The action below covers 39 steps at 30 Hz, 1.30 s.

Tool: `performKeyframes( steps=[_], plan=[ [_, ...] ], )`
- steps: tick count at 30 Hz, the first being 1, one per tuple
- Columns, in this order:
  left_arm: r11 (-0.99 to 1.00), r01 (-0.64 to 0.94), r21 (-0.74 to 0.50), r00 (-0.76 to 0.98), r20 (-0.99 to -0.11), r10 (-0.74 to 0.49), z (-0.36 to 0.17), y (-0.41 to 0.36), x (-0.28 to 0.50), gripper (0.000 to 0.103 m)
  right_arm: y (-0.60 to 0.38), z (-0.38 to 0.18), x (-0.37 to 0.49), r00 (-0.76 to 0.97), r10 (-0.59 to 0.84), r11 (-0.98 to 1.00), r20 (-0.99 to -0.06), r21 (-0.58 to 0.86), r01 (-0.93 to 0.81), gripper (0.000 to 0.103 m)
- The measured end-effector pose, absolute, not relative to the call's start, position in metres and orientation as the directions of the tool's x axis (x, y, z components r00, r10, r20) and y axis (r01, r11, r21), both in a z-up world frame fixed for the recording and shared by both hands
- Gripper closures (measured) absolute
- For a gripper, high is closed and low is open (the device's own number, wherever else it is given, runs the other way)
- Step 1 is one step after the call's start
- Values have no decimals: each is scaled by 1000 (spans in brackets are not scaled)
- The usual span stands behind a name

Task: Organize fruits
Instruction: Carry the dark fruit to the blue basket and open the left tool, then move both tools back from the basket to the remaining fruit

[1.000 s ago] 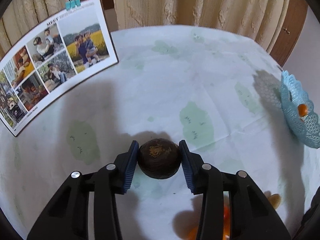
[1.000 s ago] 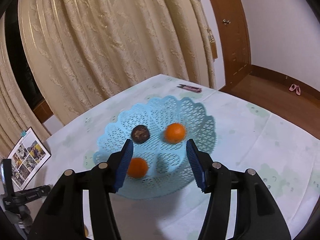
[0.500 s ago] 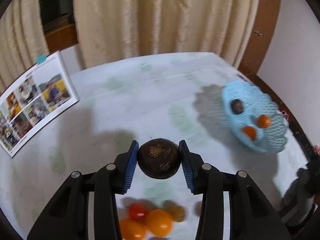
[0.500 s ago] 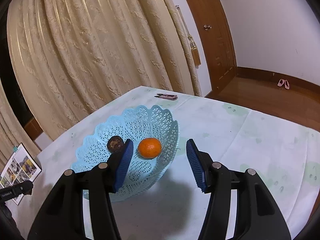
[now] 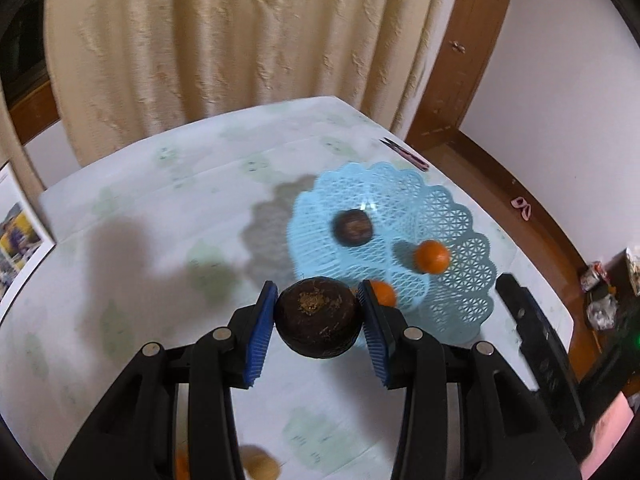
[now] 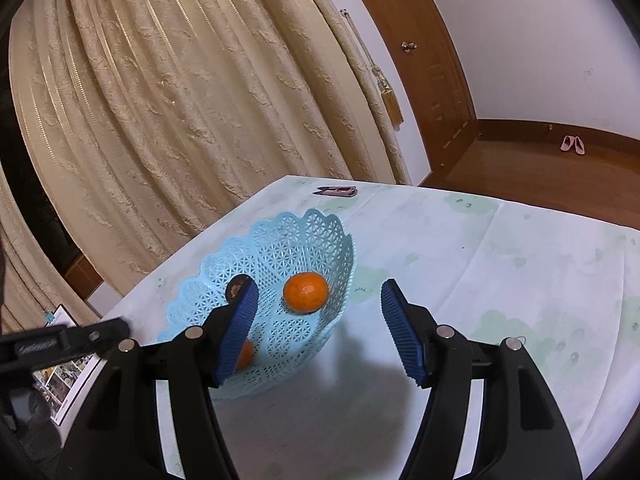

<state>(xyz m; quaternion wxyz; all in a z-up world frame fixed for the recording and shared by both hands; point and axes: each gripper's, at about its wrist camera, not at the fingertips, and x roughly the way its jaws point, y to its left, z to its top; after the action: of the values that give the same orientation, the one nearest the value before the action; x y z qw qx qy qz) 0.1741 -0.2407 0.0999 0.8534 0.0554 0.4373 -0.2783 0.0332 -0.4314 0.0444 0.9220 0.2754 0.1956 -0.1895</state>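
The left gripper [image 5: 319,322] is carrying the dark fruit [image 5: 318,321], jaws clamped on it, now hanging at the near rim of the blue basket [image 5: 460,288]; a second ago the basket was sitting far off at the view's edge, so the drop is looking close; the right gripper [image 6: 318,330] is hovering beside the basket, jaws apart and empty, lower than before; one orange [image 6: 306,293] is lying inside.
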Motion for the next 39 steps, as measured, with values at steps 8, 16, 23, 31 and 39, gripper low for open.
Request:
performKeyframes(
  steps=[8, 16, 23, 31, 39],
  plan=[
    [814, 562, -149, 409, -805, -429, 85, -285, 185, 61, -433, 44, 32, 853, -243, 766, -462, 448, 461, 36],
    [815, 558, -154, 427, -789, -442, 83, -296, 186, 32, -434, 45, 28, 856, -263, 756, -445, 456, 469, 25],
    [848, 527, -55, 550, -738, -390, 102, -280, 175, 20, -436, 46, 23, 858, -277, 743, -432, 470, 476, 24],
    [879, 477, 19, 643, -689, -334, 119, -255, 163, 18, -432, 47, 21, 861, -283, 752, -422, 459, 472, 24],
    [912, 400, 93, 731, -633, -256, 128, -227, 150, 18, -428, 47, 22, 861, -287, 765, -420, 440, 470, 24]
  ],
)
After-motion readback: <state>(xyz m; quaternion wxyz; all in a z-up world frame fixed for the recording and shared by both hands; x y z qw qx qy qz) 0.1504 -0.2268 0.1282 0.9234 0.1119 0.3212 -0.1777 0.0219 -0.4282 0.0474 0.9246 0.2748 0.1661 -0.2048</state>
